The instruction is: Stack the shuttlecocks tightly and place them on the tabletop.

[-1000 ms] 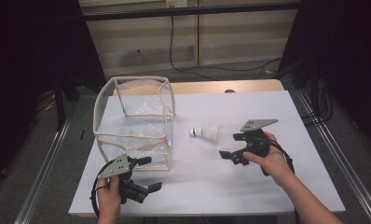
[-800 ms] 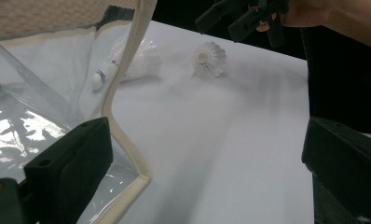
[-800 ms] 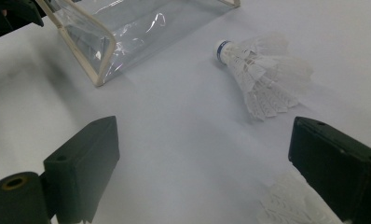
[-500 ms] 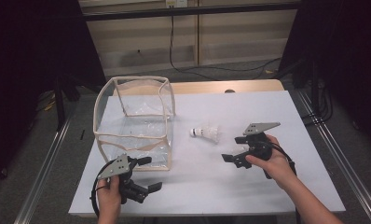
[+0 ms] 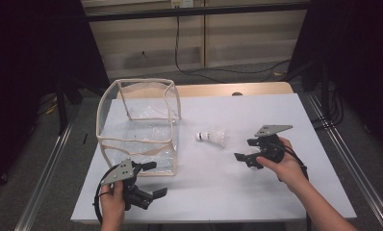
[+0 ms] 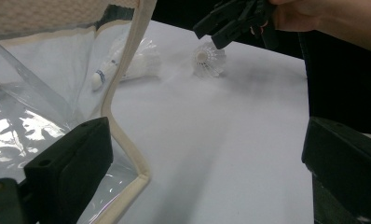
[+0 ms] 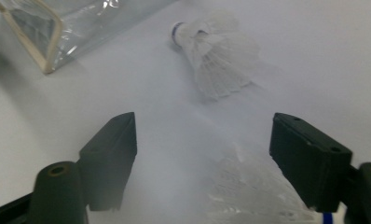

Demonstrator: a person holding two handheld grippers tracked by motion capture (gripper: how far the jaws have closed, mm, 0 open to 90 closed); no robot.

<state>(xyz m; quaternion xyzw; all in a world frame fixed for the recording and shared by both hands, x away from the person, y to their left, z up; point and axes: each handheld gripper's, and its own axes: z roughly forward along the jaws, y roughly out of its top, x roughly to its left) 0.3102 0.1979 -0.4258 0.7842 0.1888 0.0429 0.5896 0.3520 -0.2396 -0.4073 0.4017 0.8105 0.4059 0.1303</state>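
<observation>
A white shuttlecock [image 5: 213, 137] [image 7: 211, 51] lies on its side on the white table [image 5: 218, 192], right of a clear bag [image 5: 139, 125] with beige trim. A second shuttlecock [image 7: 253, 191] [image 6: 209, 58] lies blurred between the jaws of my right gripper [image 5: 244, 149] [image 7: 204, 144]. Those jaws have just been closing, but the pads stand clear of its feathers. My left gripper [image 5: 157, 179] [image 6: 207, 154] is open near the table's front edge. The bag's front corner [image 6: 127, 140] sits just ahead of its left jaw.
The bag stands upright with its top open, taking the left-middle of the table. A wooden strip [image 5: 237, 89] runs along the far edge. Metal rails [image 5: 45, 168] flank the table on both sides. A cable [image 5: 180, 53] hangs from the back wall.
The right gripper's jaws have drawn a little closer together, with the hand shifting only slightly. The left hand and gripper have stayed where they were.
</observation>
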